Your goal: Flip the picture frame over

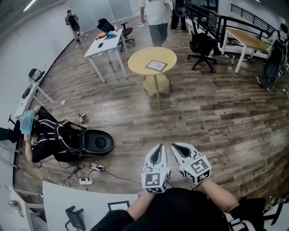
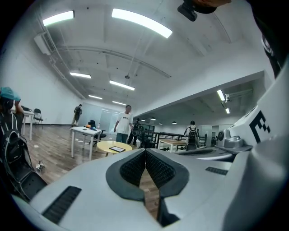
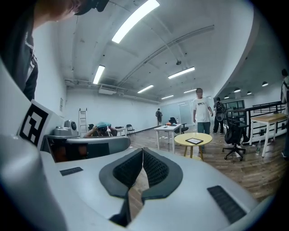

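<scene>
Jaws on left gripper [image 1: 157, 147] and right gripper [image 1: 177, 147] were closed, empty; picture frame [image 1: 156, 65] lay on yellow table [image 1: 138, 64] ahead.

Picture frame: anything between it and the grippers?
Nothing visible. Only bare floor lies between the left gripper, the right gripper and the yellow table where the picture frame lies flat. Both grippers shut, empty.

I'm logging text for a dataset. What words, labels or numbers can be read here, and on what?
No text is readable.
The left cube and right cube bear square marker patterns, no letters.
The T-shirt has dark print, too blurred.
The picture frame is too small to read.
</scene>
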